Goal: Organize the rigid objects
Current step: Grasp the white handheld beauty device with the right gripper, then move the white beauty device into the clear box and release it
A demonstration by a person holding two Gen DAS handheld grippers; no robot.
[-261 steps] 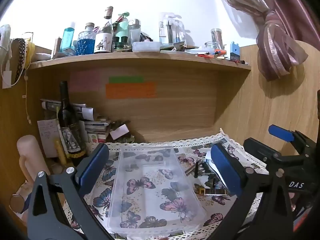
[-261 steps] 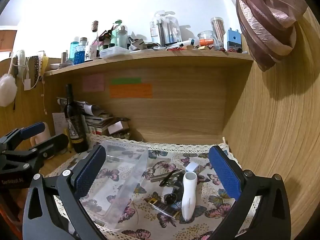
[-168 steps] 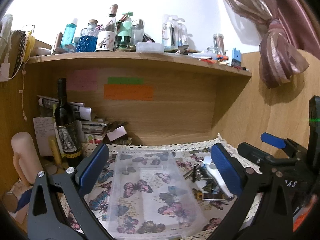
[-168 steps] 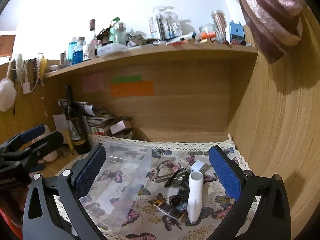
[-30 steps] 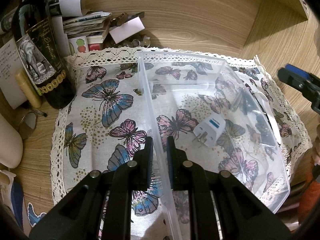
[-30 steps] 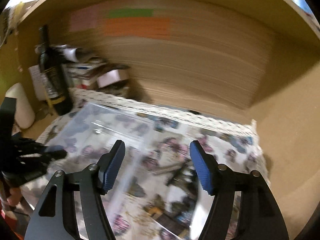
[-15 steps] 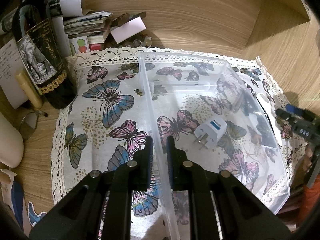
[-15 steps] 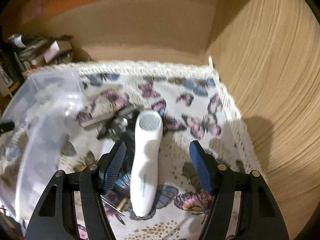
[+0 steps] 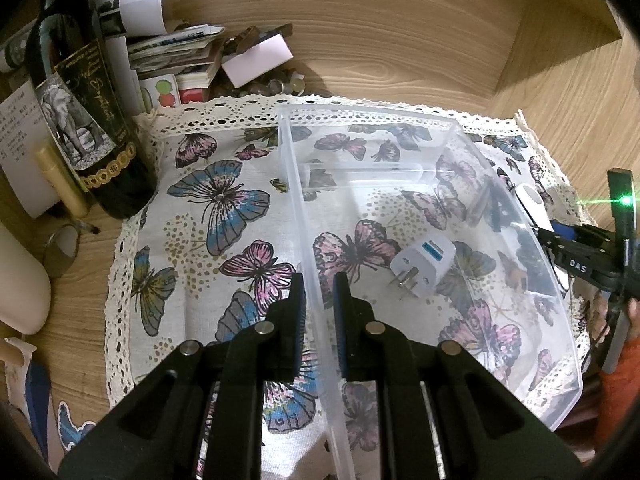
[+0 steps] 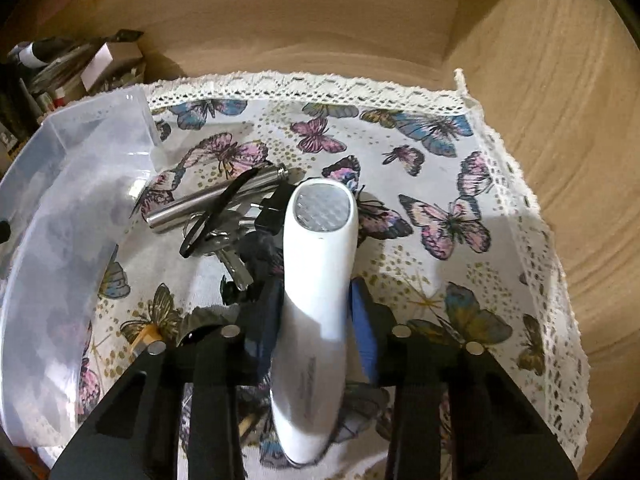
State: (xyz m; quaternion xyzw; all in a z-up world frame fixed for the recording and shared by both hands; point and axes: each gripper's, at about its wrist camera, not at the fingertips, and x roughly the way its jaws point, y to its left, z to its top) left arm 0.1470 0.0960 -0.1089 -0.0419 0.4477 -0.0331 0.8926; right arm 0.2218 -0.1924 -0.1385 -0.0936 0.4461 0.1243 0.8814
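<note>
My left gripper (image 9: pixel 318 280) is shut on the left wall of a clear plastic tray (image 9: pixel 304 184), which lies on the butterfly cloth. A white plug adapter (image 9: pixel 422 266) lies inside it. In the right wrist view a white handheld device (image 10: pixel 320 248) lies lengthwise between the jaws of my right gripper (image 10: pixel 314 312). The jaws are closing and both blue pads touch its sides. The tray (image 10: pixel 60 184) sits to its left. From the left wrist view the right gripper (image 9: pixel 556 236) shows beyond the tray's right edge, at the device (image 9: pixel 530 200).
A silver flashlight (image 10: pixel 212 204), keys (image 10: pixel 232 256) and a black clip (image 10: pixel 272 208) lie left of the device. A dark wine bottle (image 9: pixel 80 120) and stacked papers (image 9: pixel 176 52) stand at the back left. Wooden walls close the back and right.
My right gripper came down over the white device and its jaws narrowed onto it. The left gripper and the tray have not moved.
</note>
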